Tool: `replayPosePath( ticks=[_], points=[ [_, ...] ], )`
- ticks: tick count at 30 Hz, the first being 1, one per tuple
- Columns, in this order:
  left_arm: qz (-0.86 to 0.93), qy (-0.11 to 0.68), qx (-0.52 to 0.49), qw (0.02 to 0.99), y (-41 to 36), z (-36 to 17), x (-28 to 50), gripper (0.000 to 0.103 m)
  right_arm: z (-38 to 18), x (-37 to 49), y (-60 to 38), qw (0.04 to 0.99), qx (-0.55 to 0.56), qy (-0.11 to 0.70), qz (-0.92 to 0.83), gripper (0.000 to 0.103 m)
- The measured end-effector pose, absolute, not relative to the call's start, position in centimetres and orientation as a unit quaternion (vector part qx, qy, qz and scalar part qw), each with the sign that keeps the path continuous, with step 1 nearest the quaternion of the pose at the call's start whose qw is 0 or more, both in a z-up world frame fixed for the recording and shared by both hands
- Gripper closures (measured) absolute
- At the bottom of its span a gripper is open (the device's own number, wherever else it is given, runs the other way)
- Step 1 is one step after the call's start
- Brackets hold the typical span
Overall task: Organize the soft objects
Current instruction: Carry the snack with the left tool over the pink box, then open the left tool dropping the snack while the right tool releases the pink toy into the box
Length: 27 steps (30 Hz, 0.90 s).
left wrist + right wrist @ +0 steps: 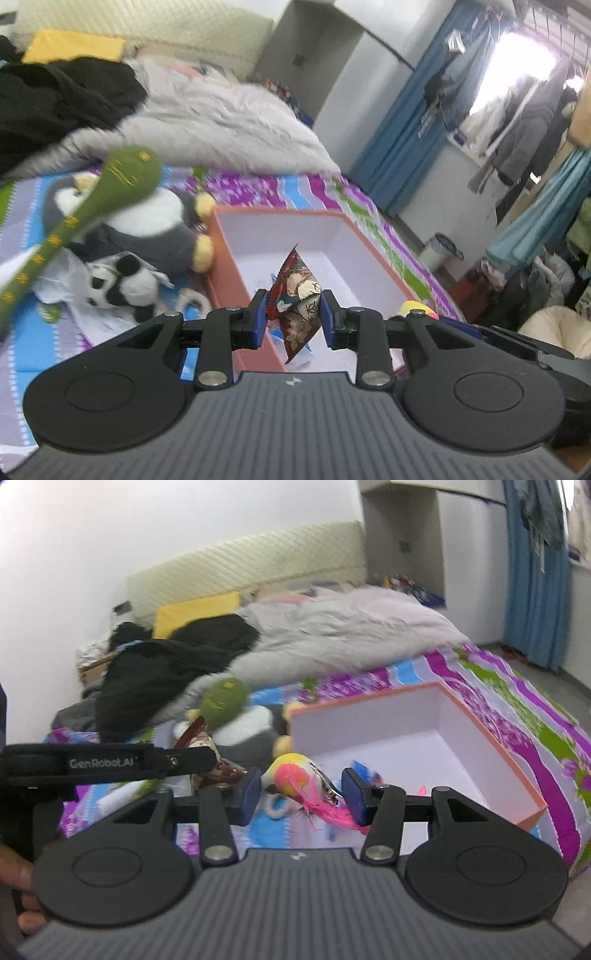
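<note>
Left wrist view: left gripper [293, 318] clenched on a red patterned pouch [297, 301], carried above the open pink box [225, 254]. The box looked nearly bare. Penguin plush [147, 229], panda plush [118, 284] and green snake toy [122, 177] lay outside it, left of its wall, judged unsorted.

Right wrist view: right gripper [301, 794] grasped a yellow-pink bird toy [291, 775] at the box's near rim [528, 808]. Room over the box appeared open; the other gripper's strap [107, 762] sat close on the left.

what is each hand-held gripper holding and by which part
The left hand-held gripper pinches a red patterned pouch across its middle. The right hand-held gripper has a yellow-and-pink feathered toy between its fingers at the round head, though firm contact is unclear.
</note>
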<state>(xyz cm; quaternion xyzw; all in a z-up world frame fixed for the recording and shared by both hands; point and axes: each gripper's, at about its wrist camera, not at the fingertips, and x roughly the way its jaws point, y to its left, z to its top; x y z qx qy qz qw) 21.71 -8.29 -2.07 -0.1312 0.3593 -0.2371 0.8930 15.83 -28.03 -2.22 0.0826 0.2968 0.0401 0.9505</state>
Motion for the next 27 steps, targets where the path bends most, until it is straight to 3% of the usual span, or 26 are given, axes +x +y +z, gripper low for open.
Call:
replayPosePath(
  ticks=[21, 23, 24, 27],
  points=[
    [-0.245, 0.478, -0.097, 0.838, -18.5, -13.5, 33.7, 0.068, -12.3, 25.4, -35.0, 0.899, 0.121, 0.42, 0.01, 0.051],
    [-0.238, 0.48, -0.089, 0.84, -18.6, -13.8, 33.9, 0.061, -12.8, 25.7, -35.4, 0.896, 0.129, 0.425, 0.011, 0.05],
    [-0.235, 0.481, -0.085, 0.84, -18.6, -13.7, 33.9, 0.052, -13.0, 25.9, -35.5, 0.893, 0.128, 0.431, 0.005, 0.05],
    [-0.233, 0.475, -0.085, 0.844, -18.0, -13.3, 33.6, 0.051, -12.8, 25.6, -35.3, 0.892, 0.122, 0.435, -0.004, 0.045]
  ],
)
